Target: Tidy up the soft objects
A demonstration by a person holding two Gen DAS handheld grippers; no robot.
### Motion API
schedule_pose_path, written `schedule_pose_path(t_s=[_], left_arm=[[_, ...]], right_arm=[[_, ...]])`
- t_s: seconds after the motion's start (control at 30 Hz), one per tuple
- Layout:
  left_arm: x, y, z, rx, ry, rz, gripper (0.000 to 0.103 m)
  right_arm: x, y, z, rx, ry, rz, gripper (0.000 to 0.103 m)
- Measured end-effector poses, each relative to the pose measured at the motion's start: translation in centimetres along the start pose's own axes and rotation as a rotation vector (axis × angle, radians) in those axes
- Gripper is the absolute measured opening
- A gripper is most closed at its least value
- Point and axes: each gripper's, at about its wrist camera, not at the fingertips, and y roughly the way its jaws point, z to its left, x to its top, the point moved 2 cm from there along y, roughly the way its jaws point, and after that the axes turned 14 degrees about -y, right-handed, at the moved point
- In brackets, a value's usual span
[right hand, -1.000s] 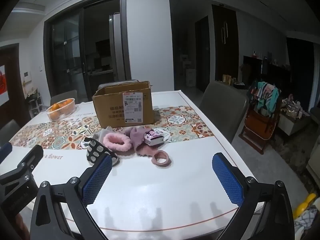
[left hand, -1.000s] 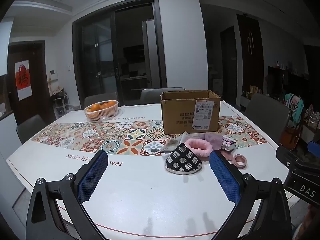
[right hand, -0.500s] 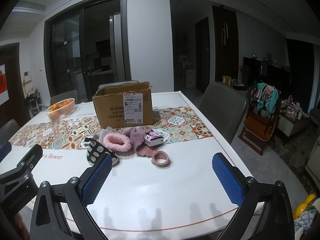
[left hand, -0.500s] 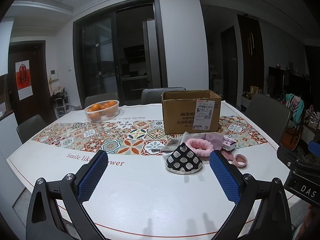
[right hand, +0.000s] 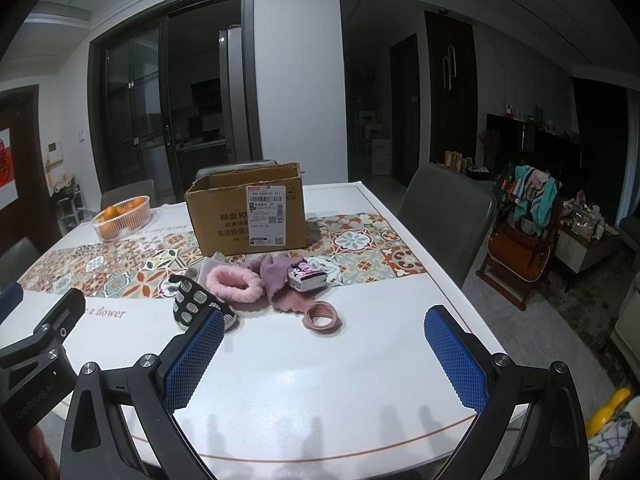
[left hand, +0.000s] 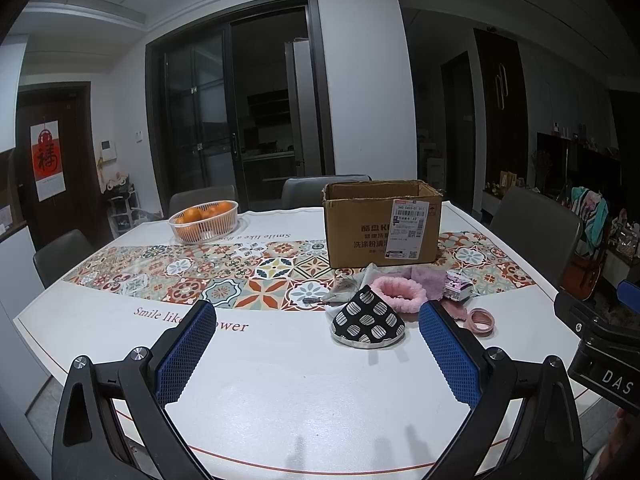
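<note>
A small pile of soft things lies in front of an open cardboard box (left hand: 382, 222) (right hand: 246, 216): a black-and-white patterned pouch (left hand: 368, 322) (right hand: 192, 302), a fluffy pink headband (left hand: 398, 293) (right hand: 234, 282), a mauve cloth (right hand: 278, 270), a pink ring-shaped band (left hand: 481, 320) (right hand: 322, 317) and a small printed packet (right hand: 307, 278). My left gripper (left hand: 316, 356) is open above the near table, short of the pouch. Over the table's near right part my right gripper (right hand: 324, 360) is open too, with nothing between its fingers.
A white basket of oranges (left hand: 204, 220) stands at the back left on the patterned runner (left hand: 200, 276). Grey chairs (right hand: 448, 212) surround the table. A high chair draped with clothes (right hand: 528, 216) stands on the floor to the right.
Both views have shifted only slightly; the grippers stay open and the objects lie where they were.
</note>
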Motion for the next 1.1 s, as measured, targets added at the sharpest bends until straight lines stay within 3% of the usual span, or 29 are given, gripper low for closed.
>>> schedule_pose_path(t_s=[1.1], left_arm=[[-0.13, 0.11, -0.19, 0.001, 0.003, -0.002, 0.103]], right_arm=[[0.02, -0.04, 0.01, 0.000, 0.000, -0.001, 0.102]])
